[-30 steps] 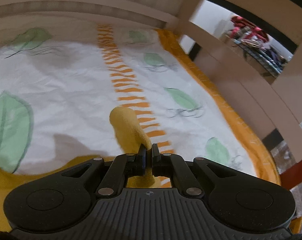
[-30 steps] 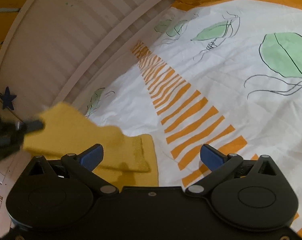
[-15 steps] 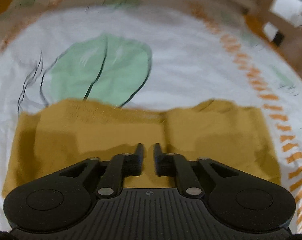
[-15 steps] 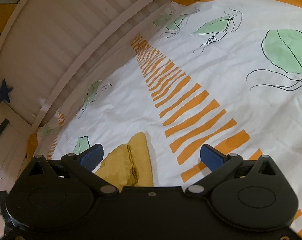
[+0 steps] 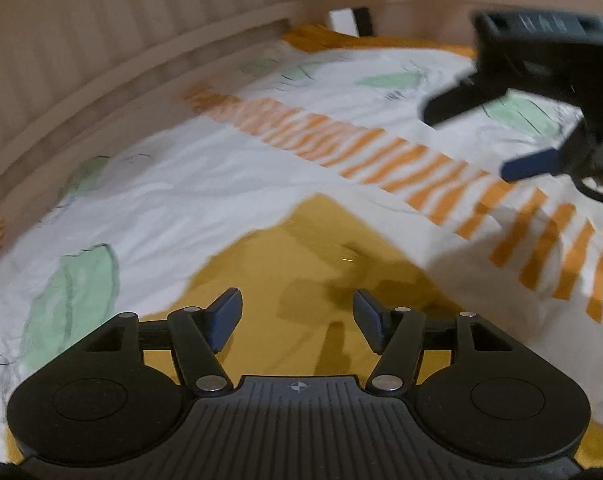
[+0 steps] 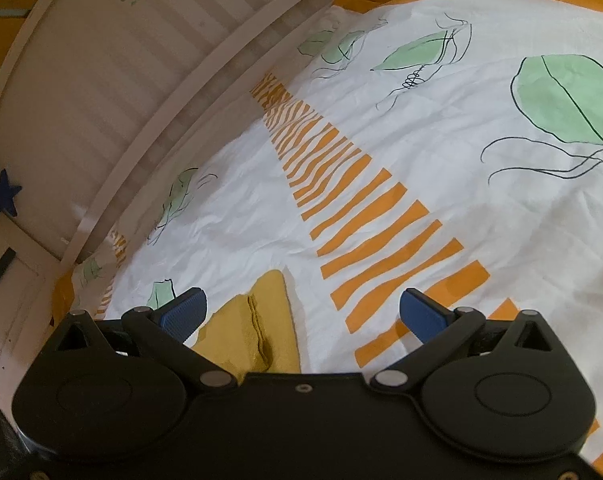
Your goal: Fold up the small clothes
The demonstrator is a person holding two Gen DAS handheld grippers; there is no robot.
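One mustard-yellow cloth (image 5: 317, 280) was seen lying flat on the printed bedsheet (image 5: 205, 192), just beside the band of orange stripes (image 5: 441, 168) and directly below the left gripper (image 5: 297, 320), whose jaws were spread apart with nothing between them. In the right wrist view the same cloth (image 6: 261, 332) was shown as a doubled piece with a stacked edge running across it, partly hidden by the right gripper (image 6: 301, 312), which was likewise held wide open and empty above the sheet. The right gripper (image 5: 541, 128) was also caught, blurred, at the upper right of the left view, well apart from the cloth. The cloth was judged to be light, soft and limp, with no stiffness of its own, so that any lifted part would be expected to droop and a single layer could easily be peeled from the one beneath. A hold at a corner or along the free edge, with both layers pinched together, was judged the surest. Slipping was thought unlikely given the matte weave, though the sheet below could be pinched along with it by mistake. Whether a further fold was needed could not be told.
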